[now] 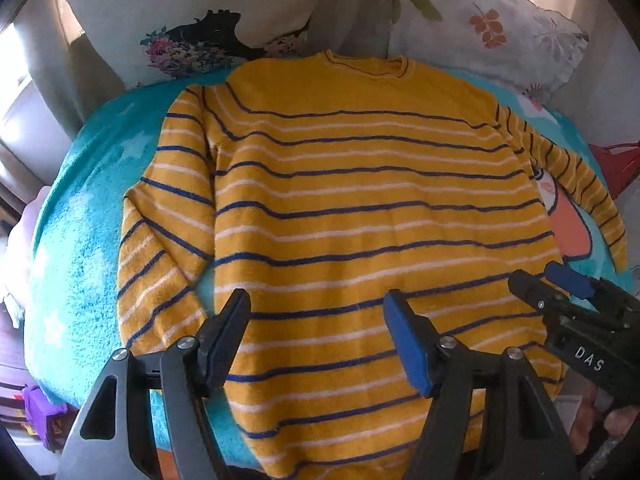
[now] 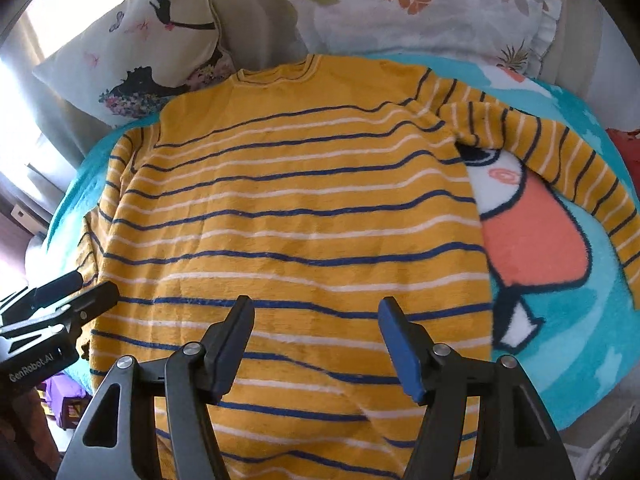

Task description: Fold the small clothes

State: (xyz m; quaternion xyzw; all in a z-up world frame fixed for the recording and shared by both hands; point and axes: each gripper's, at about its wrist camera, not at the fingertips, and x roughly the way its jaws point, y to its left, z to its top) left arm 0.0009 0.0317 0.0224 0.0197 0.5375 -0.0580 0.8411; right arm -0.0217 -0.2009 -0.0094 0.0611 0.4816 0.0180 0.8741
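Writing first: my right gripper (image 1: 560, 284) has "DAS" printed on its body, and my left gripper (image 2: 76, 292) reads "GenRobot.AI" on the side. No tags or text I can make out on the clothes.

The yellow striped sweater (image 1: 360, 220) lies flat, collar away from me, on a teal blanket (image 1: 76, 240) w/ a cartoon print, on the bed. Hem edge is nearest me, right under both grippers. One sleeve (image 1: 160, 220) is tucked just beside the body on the left; the other sleeve (image 2: 560, 168) is flung out to the right, apart from the body w/ blanket showing between.

Both sets of fingers are spread apart, holding nothing, hovering over the hem.

Room-wise: bare blanket on both sides of the sweater. Two printed pillows (image 2: 132, 60) sit at the far end, touching or nearly touching the collar, can't tell which.
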